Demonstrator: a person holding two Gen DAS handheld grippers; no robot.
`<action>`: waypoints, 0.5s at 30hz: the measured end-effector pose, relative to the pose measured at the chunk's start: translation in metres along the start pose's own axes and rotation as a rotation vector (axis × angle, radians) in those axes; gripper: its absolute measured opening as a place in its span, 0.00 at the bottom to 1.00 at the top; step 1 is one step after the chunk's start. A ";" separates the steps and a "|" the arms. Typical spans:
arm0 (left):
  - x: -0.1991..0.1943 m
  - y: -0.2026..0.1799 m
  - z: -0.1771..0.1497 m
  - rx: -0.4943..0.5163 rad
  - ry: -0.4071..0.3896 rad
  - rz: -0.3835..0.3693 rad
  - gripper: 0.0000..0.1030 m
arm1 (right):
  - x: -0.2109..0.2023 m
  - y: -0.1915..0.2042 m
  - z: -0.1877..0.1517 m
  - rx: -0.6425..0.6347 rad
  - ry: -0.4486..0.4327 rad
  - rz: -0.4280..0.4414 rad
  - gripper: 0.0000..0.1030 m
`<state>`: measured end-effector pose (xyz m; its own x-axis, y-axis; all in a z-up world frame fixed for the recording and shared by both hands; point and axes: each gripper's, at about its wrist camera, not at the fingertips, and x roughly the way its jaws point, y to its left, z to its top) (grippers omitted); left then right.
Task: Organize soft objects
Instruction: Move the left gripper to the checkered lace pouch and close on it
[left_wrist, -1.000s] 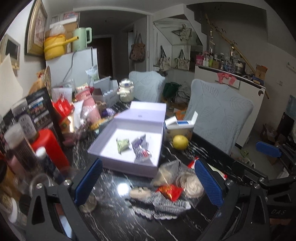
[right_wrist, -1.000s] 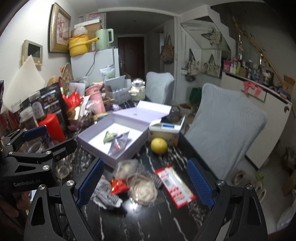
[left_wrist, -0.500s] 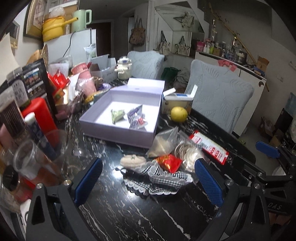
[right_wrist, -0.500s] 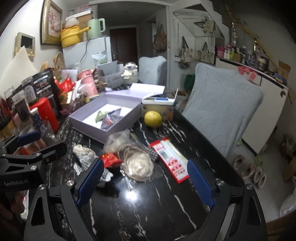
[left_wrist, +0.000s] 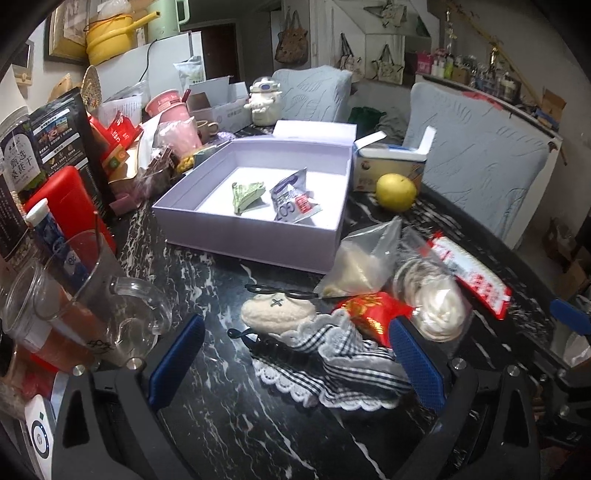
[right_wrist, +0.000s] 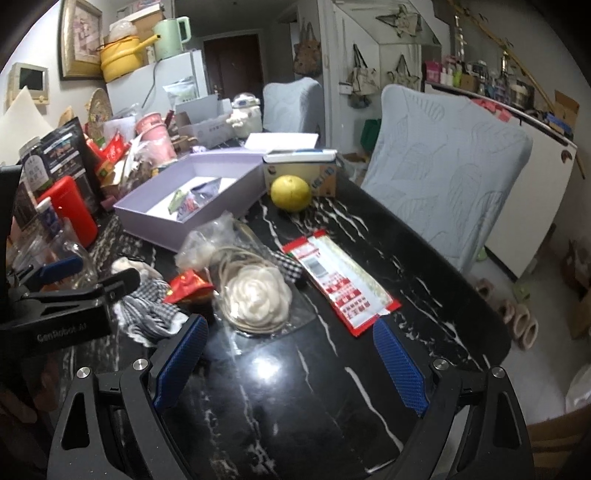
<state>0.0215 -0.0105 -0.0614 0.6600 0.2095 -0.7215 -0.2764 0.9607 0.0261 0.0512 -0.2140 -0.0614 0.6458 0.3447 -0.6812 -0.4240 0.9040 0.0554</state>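
Both grippers I'm steering stand wide apart with nothing between the pads: the left gripper (left_wrist: 295, 363) at the bottom of its view, the right gripper (right_wrist: 291, 360) likewise in its own. Neither touches anything.

My targets lie in a loose heap on the black marble table (left_wrist: 229, 424), centre-right of the left view, just below the open lilac box (left_wrist: 255, 236), which already holds two small packets. Nearest my left pads is the checked lace-edged cloth (left_wrist: 332, 365), with a cream plush piece (left_wrist: 277, 314) touching its upper left edge and a red foil packet (left_wrist: 373, 310) resting on its upper right.

I judge the cloth to be light and limp; it will drape and drag its neighbours, so I'd pinch a bunched fold near its middle, not the lace rim. The plush should squash easily, so a grip across its body suits it.

In the right view the bagged white rose-shaped piece (right_wrist: 258, 291) sits just above my pads; its clear wrapper looks slippery.
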 end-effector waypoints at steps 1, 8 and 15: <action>0.005 -0.001 -0.001 0.006 0.013 0.003 0.99 | 0.003 -0.001 0.000 0.003 0.003 -0.001 0.89; 0.016 -0.007 -0.014 0.038 0.049 0.019 0.99 | 0.014 -0.012 -0.001 0.015 0.016 0.009 0.89; 0.014 -0.005 -0.023 0.058 0.071 0.023 0.99 | 0.021 -0.022 -0.007 0.045 0.036 0.012 0.89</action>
<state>0.0160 -0.0162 -0.0880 0.6020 0.2203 -0.7675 -0.2491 0.9650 0.0816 0.0694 -0.2288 -0.0819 0.6171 0.3474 -0.7060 -0.4027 0.9103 0.0960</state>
